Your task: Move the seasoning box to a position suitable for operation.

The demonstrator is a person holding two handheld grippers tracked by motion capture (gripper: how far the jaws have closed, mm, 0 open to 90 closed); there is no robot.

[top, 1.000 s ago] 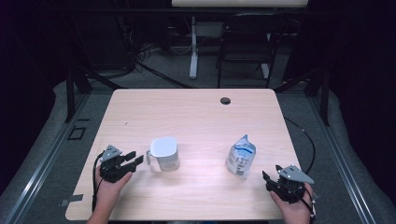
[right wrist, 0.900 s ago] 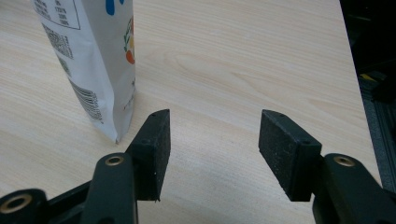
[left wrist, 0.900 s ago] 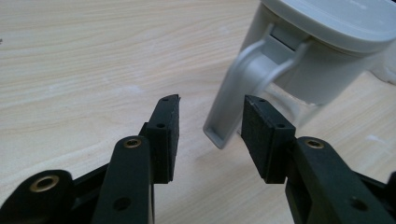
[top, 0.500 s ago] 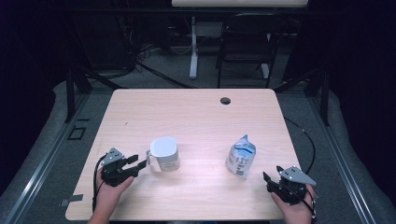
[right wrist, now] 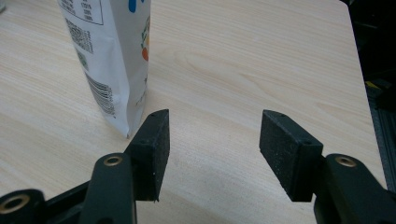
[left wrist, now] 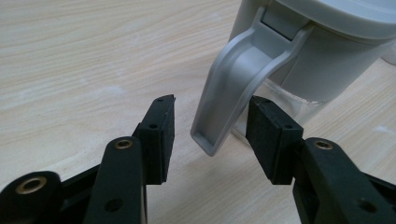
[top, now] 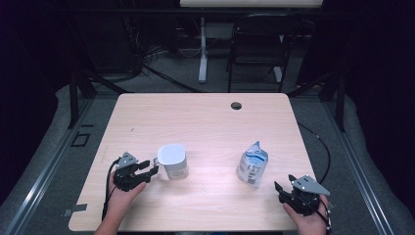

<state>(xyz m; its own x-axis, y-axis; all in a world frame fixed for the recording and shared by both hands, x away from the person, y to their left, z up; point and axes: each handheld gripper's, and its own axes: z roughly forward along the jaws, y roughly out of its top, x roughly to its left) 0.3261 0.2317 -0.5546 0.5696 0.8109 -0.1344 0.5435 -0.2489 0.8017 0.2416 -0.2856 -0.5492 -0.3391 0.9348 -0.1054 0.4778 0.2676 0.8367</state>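
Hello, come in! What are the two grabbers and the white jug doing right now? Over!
Left gripper: jaws just opened, straddling the handle of the white lidded plastic jug, no squeeze. Right gripper open, beside the white printed pouch. Nothing in the way.

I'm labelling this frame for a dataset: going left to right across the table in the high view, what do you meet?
Left tongs → white lidded jug → standing pouch → right tongs.
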